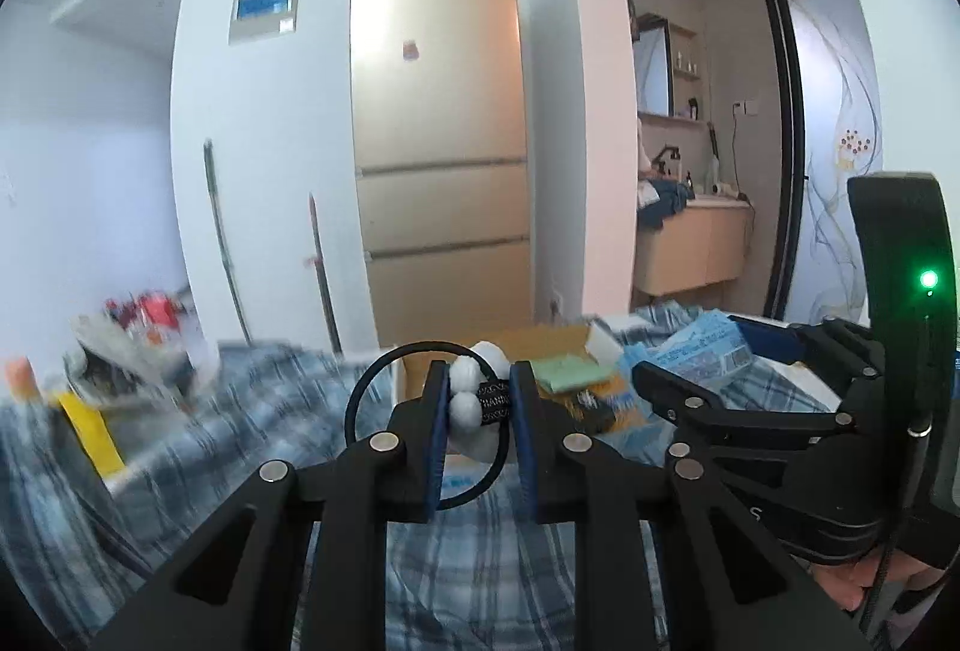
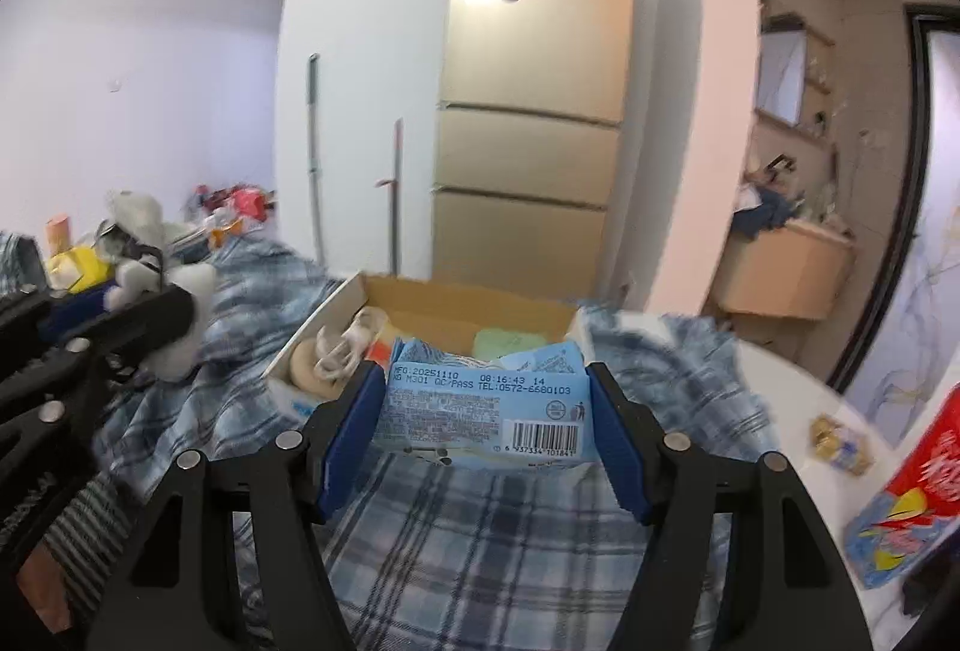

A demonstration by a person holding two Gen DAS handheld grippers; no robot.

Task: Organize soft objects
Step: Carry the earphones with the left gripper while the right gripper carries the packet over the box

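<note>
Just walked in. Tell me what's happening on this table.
A person is sorting soft items with two handheld grippers. The left gripper is shut on a white plush hair tie, held above the plaid cloth. The right gripper is shut on a blue tissue pack, just in front of the open cardboard box, which already holds a few things.

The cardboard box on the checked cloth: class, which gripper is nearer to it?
Right. The right gripper, shut on a blue packet, is just before the cardboard box; the left gripper, holding a hair tie, is further left.
</note>
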